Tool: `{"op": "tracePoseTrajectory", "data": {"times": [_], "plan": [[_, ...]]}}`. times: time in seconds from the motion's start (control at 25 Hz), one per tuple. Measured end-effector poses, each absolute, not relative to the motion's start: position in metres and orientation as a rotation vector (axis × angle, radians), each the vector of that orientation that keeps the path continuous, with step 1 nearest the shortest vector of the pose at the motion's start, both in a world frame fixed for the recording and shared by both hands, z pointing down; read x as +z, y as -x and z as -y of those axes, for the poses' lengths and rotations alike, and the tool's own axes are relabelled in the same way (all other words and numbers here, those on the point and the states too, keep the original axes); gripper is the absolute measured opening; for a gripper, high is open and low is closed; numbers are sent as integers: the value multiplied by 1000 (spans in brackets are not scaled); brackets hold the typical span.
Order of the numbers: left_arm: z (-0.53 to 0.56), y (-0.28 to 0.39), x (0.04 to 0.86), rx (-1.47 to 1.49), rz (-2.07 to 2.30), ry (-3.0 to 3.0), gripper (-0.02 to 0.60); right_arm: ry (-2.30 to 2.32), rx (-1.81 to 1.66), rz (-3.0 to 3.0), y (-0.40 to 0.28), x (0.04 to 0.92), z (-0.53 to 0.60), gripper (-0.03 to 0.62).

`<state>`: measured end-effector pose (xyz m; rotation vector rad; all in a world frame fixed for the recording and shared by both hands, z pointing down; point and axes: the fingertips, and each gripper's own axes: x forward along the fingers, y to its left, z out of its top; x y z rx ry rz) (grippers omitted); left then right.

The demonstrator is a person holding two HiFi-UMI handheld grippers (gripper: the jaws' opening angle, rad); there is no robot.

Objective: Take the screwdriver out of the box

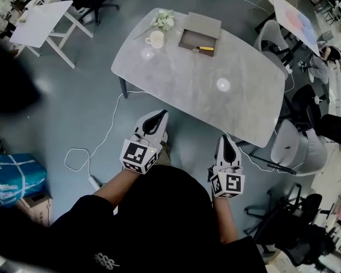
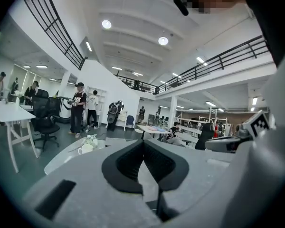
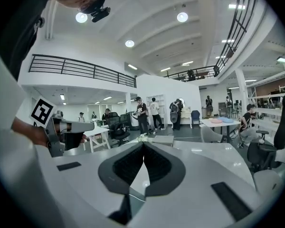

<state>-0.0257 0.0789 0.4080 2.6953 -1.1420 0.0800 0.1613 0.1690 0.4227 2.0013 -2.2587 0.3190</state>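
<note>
An open brown box (image 1: 200,34) stands on the far side of the grey table (image 1: 182,78), with a yellow-handled screwdriver (image 1: 204,49) lying inside along its near wall. In the right gripper view the box (image 3: 157,139) shows just beyond the jaw tips, far off. My left gripper (image 1: 159,114) and right gripper (image 1: 225,139) are held side by side over the floor, short of the table's near edge. Both point toward the table. Each has its jaws shut with nothing between them; the dark pads meet in the left gripper view (image 2: 143,142) and the right gripper view (image 3: 143,144).
A white mug (image 1: 155,39) and a small bunch of flowers (image 1: 163,20) sit left of the box. Chairs (image 1: 292,147) crowd the table's right side. A white cable (image 1: 96,147) loops on the floor, a white folding table (image 1: 40,21) stands far left, and people stand in the background.
</note>
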Motion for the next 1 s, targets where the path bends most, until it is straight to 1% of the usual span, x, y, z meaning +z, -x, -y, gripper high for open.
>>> {"op": "tracePoseTrajectory", "data": {"times": [0.16,0.4,0.6,0.76,1.0], "plan": [[-19,52,430,123,1098,-2668,11,-1991,403,2232,-143,432,-107,11],[39,61,446,106,1005,-2661,12,-1938,353,2260,-118,420,-40,11],[56,51,457,89,950,-2639,12,-1881,336,2231,-128,422,-6,11],[68,47,472,120,921,-2577,12,-1808,388,2247,-132,431,29,11],[104,36,473,104,978,-2557,12,-1740,383,2297,-137,437,83,11]]}}
